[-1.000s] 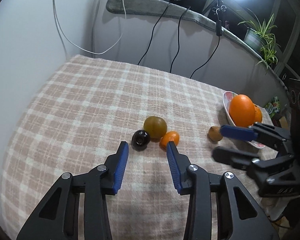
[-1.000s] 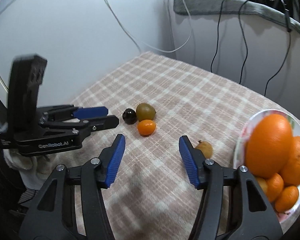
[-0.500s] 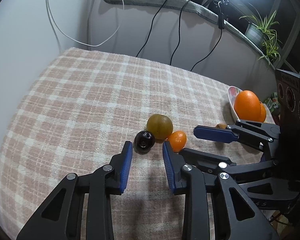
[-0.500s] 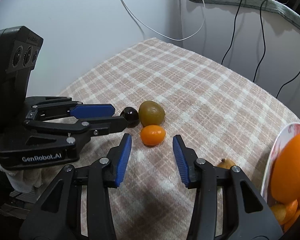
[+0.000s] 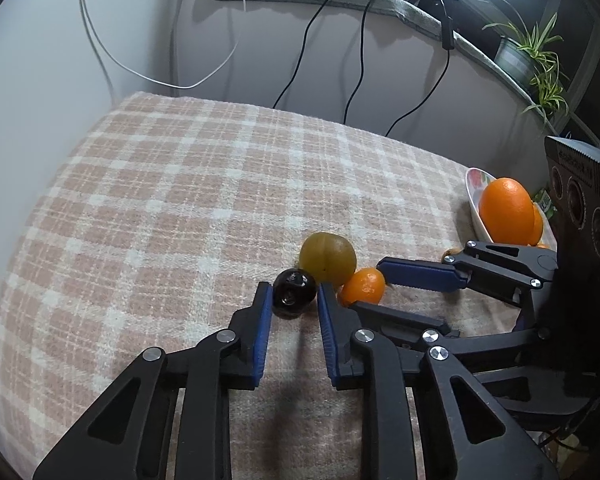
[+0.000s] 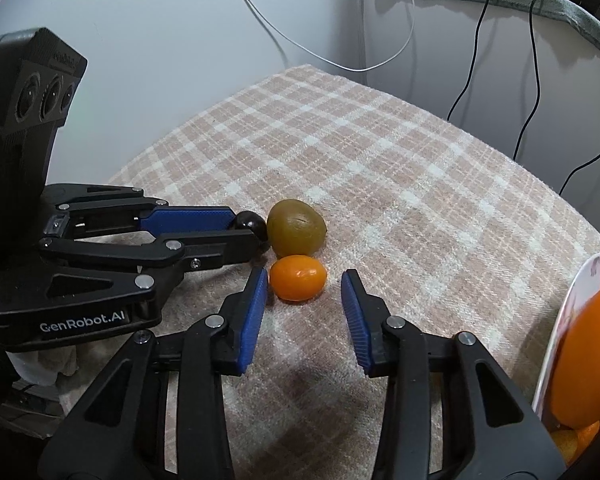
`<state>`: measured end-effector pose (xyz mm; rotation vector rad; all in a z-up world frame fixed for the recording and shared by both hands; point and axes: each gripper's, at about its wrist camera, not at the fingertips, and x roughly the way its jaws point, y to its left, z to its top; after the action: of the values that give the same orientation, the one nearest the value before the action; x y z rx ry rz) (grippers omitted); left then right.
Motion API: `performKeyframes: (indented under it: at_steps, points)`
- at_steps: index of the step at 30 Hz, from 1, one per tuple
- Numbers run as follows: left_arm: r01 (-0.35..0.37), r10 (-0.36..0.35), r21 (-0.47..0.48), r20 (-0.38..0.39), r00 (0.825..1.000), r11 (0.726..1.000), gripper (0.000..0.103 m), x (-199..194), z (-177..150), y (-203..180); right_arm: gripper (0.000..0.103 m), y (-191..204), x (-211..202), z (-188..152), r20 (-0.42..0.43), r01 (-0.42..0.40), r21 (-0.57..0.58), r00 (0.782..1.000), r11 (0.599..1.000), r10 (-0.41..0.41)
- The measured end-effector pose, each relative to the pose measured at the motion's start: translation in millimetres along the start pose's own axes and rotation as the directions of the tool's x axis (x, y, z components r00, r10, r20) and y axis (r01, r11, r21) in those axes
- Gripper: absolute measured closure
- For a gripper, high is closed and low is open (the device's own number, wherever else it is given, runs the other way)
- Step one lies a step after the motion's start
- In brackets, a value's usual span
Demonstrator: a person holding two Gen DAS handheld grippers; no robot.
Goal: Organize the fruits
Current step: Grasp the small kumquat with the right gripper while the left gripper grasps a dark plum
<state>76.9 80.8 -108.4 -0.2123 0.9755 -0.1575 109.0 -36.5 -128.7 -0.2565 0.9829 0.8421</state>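
Note:
A dark round fruit (image 5: 293,293), a green-brown fruit (image 5: 327,258) and a small orange kumquat (image 5: 362,286) lie together on the checked cloth. My left gripper (image 5: 292,300) is open, its fingertips either side of the dark fruit, which also shows in the right wrist view (image 6: 253,223). My right gripper (image 6: 304,286) is open, its fingertips either side of the kumquat (image 6: 298,277), with a gap on the right. The green-brown fruit (image 6: 296,227) sits just behind. A white plate (image 5: 475,204) at the right holds a large orange (image 5: 506,210).
The plate rim (image 6: 560,332) with oranges (image 6: 588,356) is close on the right of my right gripper. A small brown fruit (image 5: 447,257) lies behind the right gripper's finger. Cables hang down the wall behind the table. A potted plant (image 5: 528,56) stands on the ledge.
Both grippers have moved forward to the fruit cluster. The left jaws narrowed and now flank the dark fruit; the right jaws now flank the kumquat.

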Motion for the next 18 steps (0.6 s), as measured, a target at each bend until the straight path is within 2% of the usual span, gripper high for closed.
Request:
performKeyframes:
  at_steps: [3,5,18]
  points:
    - [-0.001,0.001,-0.003,0.004,1.000,1.000,0.083,0,-1,0,0.064,4,2,1,0.001,0.013,-0.021,1.000,1.000,-0.013]
    - [-0.003,0.003,-0.004,0.006,1.000,1.000,0.083,0,-1,-1,0.072,7,4,2,0.004,0.024,-0.038,1.000,0.999,-0.024]
    - [-0.010,0.012,-0.036,0.037,0.999,0.999,0.083,-16,-6,3,0.073,1,-18,-4,0.067,0.006,0.006,0.998,1.000,-0.007]
